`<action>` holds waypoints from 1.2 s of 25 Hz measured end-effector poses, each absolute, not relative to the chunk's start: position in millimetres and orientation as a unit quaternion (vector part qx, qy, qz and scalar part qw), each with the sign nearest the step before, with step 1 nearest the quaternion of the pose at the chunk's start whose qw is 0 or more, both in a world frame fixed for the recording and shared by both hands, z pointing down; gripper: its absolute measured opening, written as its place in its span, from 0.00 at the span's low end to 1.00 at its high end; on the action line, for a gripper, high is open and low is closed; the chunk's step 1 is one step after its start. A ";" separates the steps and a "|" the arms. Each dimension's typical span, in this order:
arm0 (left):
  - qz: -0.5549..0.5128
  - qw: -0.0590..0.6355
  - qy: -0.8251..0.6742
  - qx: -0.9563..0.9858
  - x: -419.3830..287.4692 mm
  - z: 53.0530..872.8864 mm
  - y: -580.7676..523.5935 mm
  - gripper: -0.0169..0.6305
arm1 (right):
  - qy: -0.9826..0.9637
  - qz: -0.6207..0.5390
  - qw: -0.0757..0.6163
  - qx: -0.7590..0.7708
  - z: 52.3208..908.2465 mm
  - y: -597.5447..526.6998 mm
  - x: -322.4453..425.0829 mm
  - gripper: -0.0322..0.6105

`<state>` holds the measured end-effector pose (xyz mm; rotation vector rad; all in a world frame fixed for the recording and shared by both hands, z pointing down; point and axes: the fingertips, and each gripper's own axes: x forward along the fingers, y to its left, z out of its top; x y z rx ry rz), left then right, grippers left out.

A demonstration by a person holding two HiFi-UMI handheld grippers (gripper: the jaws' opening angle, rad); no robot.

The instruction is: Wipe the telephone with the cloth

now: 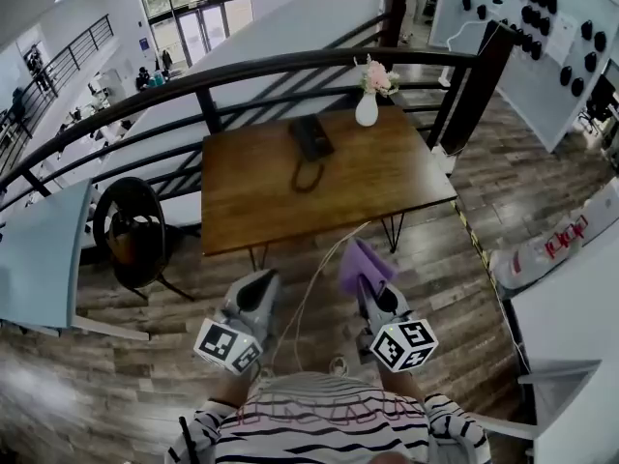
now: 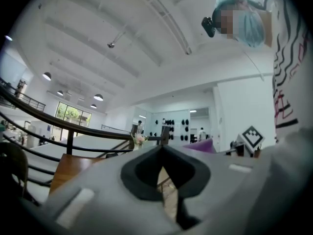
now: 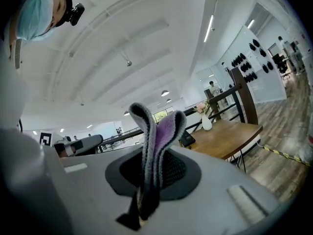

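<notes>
Both grippers are held low on the near side, over the wood floor, well short of the table.

Right gripper: we see it clamped on the cloth. The purple cloth with its grey edge is folded and pinched between the jaws, and it sticks up past the tips. In the right gripper view the fold stands upright in the middle of the jaws.

Left gripper: the jaws are brought together at the tip and we see nothing between them. It sits just left of the right gripper, and the two are not touching.

The telephone is black and lies on the far half of the table, left of centre. Its cord loops toward the near edge. It's well apart from both grippers, ahead of them and between their lines. The cloth isn't touching it.

A white vase with pink flowers stands at the far edge of the table, just right of the telephone. A dark chair is off the table's left side. A black railing runs behind the table.
</notes>
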<state>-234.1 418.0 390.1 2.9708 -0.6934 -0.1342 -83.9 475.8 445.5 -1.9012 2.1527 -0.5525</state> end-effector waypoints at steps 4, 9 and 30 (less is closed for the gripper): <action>-0.039 0.047 -0.242 0.968 -188.4 396.7 436.4 0.03 | 0.748 -0.196 0.101 -0.627 451.5 489.0 -40.3 0.11; -0.031 0.059 -0.255 0.965 -152.7 408.3 453.3 0.03 | 0.761 -0.206 0.087 -0.610 463.3 495.4 -6.6 0.11; -0.049 0.082 -0.255 0.962 -145.8 412.8 281.7 0.03 | 0.757 -0.213 0.083 -0.612 464.0 327.6 4.9 0.11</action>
